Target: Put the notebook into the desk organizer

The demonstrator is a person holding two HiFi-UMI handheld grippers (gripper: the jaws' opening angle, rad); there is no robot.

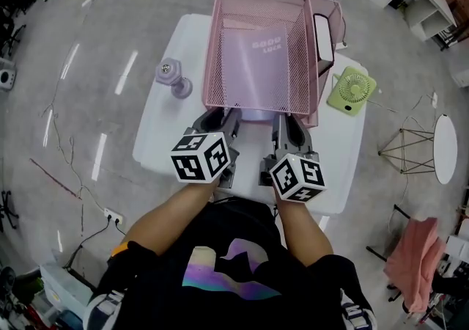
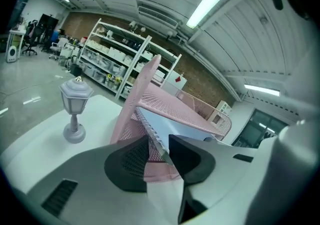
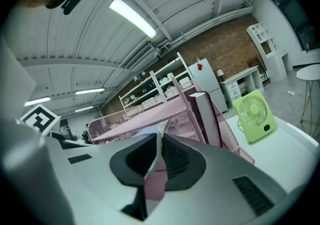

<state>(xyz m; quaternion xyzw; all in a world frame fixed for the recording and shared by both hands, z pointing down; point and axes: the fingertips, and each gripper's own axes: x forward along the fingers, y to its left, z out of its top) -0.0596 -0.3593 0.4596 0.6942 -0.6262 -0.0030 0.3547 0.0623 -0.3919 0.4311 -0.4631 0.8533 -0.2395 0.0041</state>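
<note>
Left gripper: jaws partly apart; the notebook's spiral-bound corner lies in the gap. It sits close against the right pad, with clear space on the left pad's side, and nothing is clamped.
Left fingers: dark pads either side of the notebook's near corner, at the organizer's open front.
Right gripper: jaws nearly together, pinched on the notebook's thin near edge.
Right fingers: pads pressed on a sheet-thin edge that stands upright between them.
Notebook: lilac cover, lying flat inside the organizer's main tray. It extends away from both sets of fingertips, with its near edge reaching out to them.
Desk organizer: pink wire mesh, directly ahead of both sets of fingers, its near opening touching or just beyond the fingertips.
White flat item: upright in the organizer's narrow side slot, ahead and right of the right fingers.
Lantern ornament: pale lavender, upright, ahead and left of the left fingers, apart from the organizer.
Green fan: small, right of the right fingers, just beside the organizer.
Table: white, beneath both grippers.
</note>
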